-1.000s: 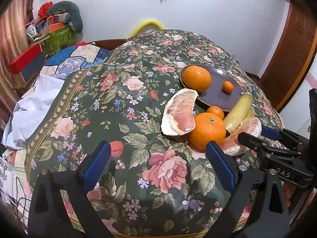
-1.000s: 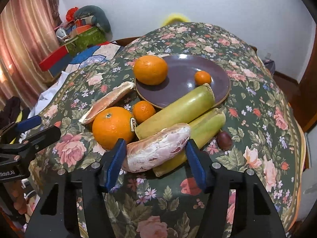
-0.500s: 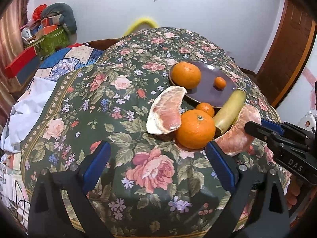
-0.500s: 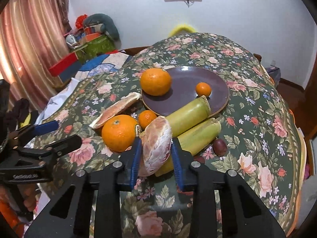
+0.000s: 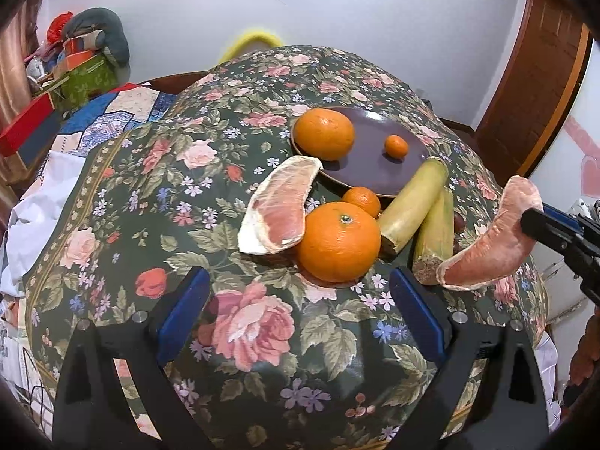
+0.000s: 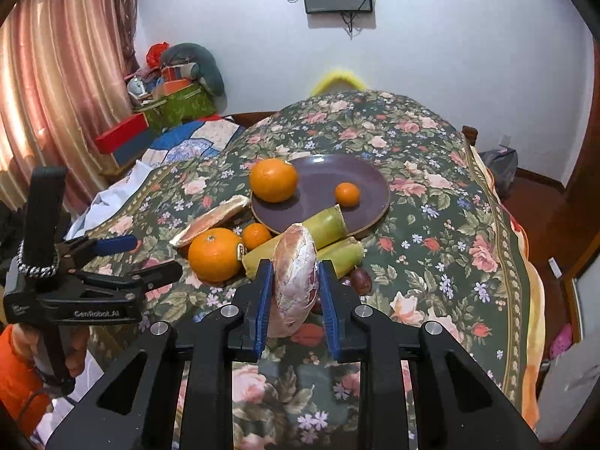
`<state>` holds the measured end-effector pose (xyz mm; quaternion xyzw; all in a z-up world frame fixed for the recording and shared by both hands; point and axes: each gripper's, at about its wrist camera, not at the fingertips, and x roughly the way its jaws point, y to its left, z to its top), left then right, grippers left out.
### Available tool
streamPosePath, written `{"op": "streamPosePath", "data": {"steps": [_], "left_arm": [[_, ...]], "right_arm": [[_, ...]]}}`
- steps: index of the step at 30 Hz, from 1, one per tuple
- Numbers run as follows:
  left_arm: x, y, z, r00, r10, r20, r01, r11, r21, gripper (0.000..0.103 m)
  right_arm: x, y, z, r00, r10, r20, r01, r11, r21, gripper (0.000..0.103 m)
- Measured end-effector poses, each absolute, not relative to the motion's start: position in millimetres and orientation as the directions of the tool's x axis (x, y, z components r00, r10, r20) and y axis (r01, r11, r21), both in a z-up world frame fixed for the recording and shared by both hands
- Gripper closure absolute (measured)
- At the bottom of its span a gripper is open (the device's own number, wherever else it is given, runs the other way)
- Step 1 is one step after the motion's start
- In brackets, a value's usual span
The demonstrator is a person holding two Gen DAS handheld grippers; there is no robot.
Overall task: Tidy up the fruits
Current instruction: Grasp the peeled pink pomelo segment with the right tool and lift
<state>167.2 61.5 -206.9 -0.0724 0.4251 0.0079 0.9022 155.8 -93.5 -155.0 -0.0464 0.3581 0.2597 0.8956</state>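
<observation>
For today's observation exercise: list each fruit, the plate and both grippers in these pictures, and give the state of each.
Right gripper: shut on pomelo segment.
Pomelo segment: peeled, held off the cloth.
Left gripper: open, holding nothing.
Second pomelo segment: peeled, lying on the tablecloth.
Large orange: whole, on the cloth.
Plate: holds one big orange and one small one.
Two green stalks: lying side by side, one tip on the plate rim.

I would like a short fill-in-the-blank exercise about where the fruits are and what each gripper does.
1. The right gripper is shut on a pomelo ____.
2. The plate holds ____ oranges.
3. The left gripper is ____ and holds nothing.
4. The other pomelo piece lies on the ____, beside a big orange.

Missing words: segment; two; open; tablecloth
</observation>
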Motion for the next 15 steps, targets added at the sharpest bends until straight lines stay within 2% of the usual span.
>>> {"op": "streamPosePath", "data": {"steps": [7,15], "left_arm": [[174.0,58.9,-211.6,0.626,-0.058,-0.777,-0.073,0.988,-0.133,0.006],[181.9,56.8,-218.6,0.615,-0.071,-0.786,-0.063,0.988,-0.138,0.006]], "right_arm": [[160.8,-81.0,-178.1,0.591,0.416,-0.691,-0.504,0.859,0.086,0.077],[172.4,-84.8,-197.4,0.524,0.466,-0.713,-0.495,0.848,0.19,0.07]]}}
